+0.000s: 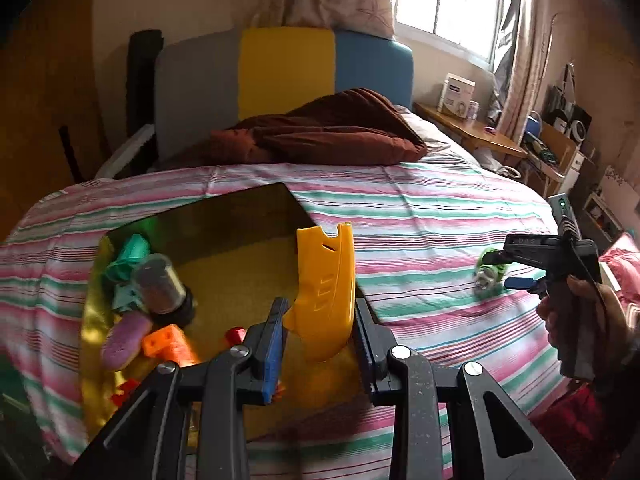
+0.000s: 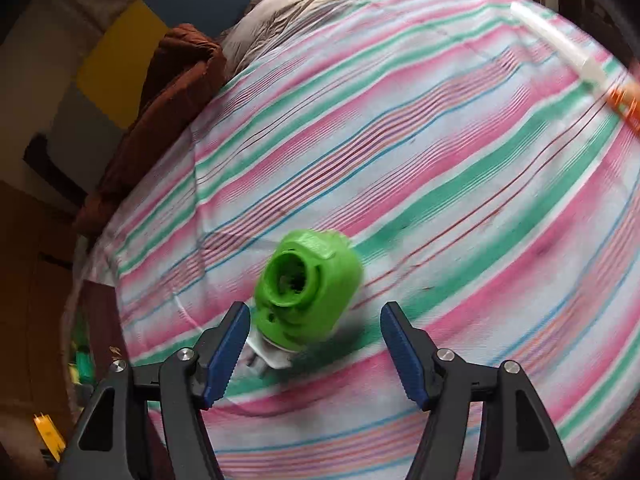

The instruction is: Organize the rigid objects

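Black linkage arms fill the bottom of the left wrist view, cutting off the near edge of the box. Left tongs (image 1: 318,344) are closed on a yellow shell (image 1: 326,292), one blue pad on each side of its lower part; the shell stands upright above the near right corner of the box (image 1: 224,216). The shell's lower tip sits between the pads and its underside is hidden. Slots are moulded into its face, but no writing can be read on it.

Inside the box, left of the shell, lie a clear jar (image 1: 162,286) with a dark cap, a green piece (image 1: 130,258), a purple piece (image 1: 124,340), an orange block (image 1: 166,340) and small red bits (image 1: 235,335); several overlap and are partly hidden behind the tongs' arms. The box sits on the striped sheet (image 1: 420,216).

Right of the box, well apart from it, a green plug (image 1: 488,270) rests on the sheet. Right tongs (image 2: 316,344) stand part open around it, with no pad pressing on it; the left pad is just beside its white base. The right wrist view is blurred, so the plug's relief lettering cannot be read. A hand (image 1: 576,308) holds these tongs, cut off at the frame edge. Faint letters on their black body are too small to read.
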`<state>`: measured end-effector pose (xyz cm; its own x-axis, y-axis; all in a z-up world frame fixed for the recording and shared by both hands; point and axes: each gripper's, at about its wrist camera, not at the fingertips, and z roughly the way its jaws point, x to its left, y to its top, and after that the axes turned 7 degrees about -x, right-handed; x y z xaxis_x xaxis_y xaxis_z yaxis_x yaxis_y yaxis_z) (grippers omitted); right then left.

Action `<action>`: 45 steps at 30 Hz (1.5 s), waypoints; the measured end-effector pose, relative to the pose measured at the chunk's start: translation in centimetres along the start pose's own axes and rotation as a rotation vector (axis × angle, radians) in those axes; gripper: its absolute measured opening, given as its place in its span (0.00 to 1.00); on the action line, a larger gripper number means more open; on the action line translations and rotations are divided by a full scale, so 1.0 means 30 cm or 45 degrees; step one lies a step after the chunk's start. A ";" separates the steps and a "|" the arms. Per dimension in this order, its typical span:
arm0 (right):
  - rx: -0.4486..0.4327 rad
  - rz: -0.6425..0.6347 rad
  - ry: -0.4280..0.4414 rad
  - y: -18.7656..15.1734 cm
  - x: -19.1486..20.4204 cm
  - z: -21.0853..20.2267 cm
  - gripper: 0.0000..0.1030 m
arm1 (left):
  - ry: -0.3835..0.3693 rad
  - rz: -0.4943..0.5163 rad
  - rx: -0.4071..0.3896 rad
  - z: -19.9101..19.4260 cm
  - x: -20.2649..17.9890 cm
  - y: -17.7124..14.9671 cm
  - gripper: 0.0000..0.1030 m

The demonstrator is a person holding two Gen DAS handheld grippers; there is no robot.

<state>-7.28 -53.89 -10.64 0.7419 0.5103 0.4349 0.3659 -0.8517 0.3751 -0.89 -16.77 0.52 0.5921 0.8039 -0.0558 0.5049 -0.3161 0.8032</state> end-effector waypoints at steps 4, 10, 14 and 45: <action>-0.049 -0.137 -0.111 0.020 0.074 0.058 0.71 | 0.068 0.007 -0.014 -0.027 0.031 -0.013 0.31; -0.028 -0.627 -0.271 -0.028 0.197 0.096 0.61 | 0.128 -0.020 -0.001 -0.042 0.086 -0.043 0.31; 0.030 -0.757 -0.182 -0.047 0.174 0.094 0.60 | 0.152 -0.032 0.010 -0.048 0.105 -0.061 0.31; -0.072 -0.888 -0.192 -0.100 0.166 0.064 0.57 | 0.139 -0.351 0.078 -0.120 0.351 -0.179 0.31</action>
<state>-3.60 -49.03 -11.18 0.4166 0.9083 -0.0379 0.7568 -0.3234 0.5681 0.36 -4.78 -2.24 0.3583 0.9120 -0.1996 0.6761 -0.1060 0.7291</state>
